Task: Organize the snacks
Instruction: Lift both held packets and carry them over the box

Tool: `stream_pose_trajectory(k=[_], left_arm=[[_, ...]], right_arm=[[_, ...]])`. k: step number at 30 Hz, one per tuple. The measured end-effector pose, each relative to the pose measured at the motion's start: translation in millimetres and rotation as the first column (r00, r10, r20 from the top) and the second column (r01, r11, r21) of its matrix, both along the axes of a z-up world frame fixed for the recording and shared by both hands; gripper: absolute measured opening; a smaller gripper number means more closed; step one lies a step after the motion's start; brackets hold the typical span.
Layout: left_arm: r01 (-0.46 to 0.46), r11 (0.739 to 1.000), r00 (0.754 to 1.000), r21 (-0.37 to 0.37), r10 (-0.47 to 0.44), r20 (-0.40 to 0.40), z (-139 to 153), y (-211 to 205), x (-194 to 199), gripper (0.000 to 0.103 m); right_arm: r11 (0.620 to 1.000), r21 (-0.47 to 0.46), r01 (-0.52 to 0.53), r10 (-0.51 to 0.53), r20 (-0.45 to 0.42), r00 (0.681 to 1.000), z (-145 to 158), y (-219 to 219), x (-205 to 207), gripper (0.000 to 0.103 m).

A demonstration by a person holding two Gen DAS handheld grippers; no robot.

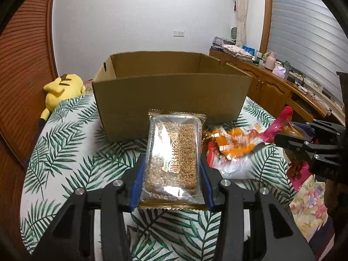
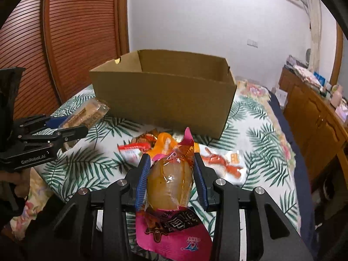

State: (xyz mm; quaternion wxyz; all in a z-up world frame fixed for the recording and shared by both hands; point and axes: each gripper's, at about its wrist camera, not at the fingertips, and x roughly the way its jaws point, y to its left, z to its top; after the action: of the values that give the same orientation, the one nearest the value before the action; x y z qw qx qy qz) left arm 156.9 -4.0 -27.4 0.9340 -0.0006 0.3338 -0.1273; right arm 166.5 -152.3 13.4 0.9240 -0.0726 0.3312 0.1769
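Observation:
My left gripper [image 1: 171,161] is shut on a clear packet of sesame candy [image 1: 173,156] with gold edges, held above the bed in front of an open cardboard box [image 1: 169,95]. My right gripper [image 2: 171,158] is shut on a pink-and-clear packet with a brownish snack [image 2: 170,182] inside, also held short of the box [image 2: 161,100]. Each gripper shows in the other's view: the right one [image 1: 282,138] at the right edge, the left one [image 2: 71,128] at the left edge. A pile of loose orange and red snack packets [image 1: 230,145] lies on the bed between them; it also shows in the right wrist view [image 2: 158,143].
The box stands on a bed with a palm-leaf cover [image 1: 71,152]. A yellow plush toy [image 1: 58,89] lies left of the box. A wooden louvred door [image 2: 76,34] is at the left. A wooden cabinet [image 1: 274,87] with clutter runs along the right.

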Motion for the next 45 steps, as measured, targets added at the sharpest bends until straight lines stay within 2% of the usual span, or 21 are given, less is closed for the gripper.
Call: stream_pose_trajectory(k=[14, 23, 28, 36, 45], left_arm=[[-0.001, 1.0, 0.999, -0.007, 0.001, 0.043, 28, 1, 6, 0.044], [0.018, 1.0, 0.994, -0.02, -0.016, 0.107, 80, -1, 36, 0.044], [0.024, 1.0, 0.99, -0.007, -0.023, 0.14, 95, 0, 60, 0.044], [0.004, 1.0, 0.992, -0.002, -0.004, 0.126, 96, 2, 106, 0.044], [-0.017, 1.0, 0.994, 0.008, 0.016, 0.108, 84, 5, 148, 0.044]], right_arm=[[1.0, -0.01, -0.018, 0.018, 0.063, 0.998, 35, 2, 11, 0.038], [0.999, -0.013, -0.033, 0.034, 0.103, 0.994, 79, 3, 37, 0.039], [0.999, -0.018, -0.038, 0.04, 0.147, 0.988, 102, 1, 56, 0.039], [0.998, 0.006, -0.063, 0.061, 0.152, 0.987, 108, 1, 97, 0.039], [0.996, 0.008, -0.083, 0.081, 0.169, 0.982, 106, 9, 142, 0.039]])
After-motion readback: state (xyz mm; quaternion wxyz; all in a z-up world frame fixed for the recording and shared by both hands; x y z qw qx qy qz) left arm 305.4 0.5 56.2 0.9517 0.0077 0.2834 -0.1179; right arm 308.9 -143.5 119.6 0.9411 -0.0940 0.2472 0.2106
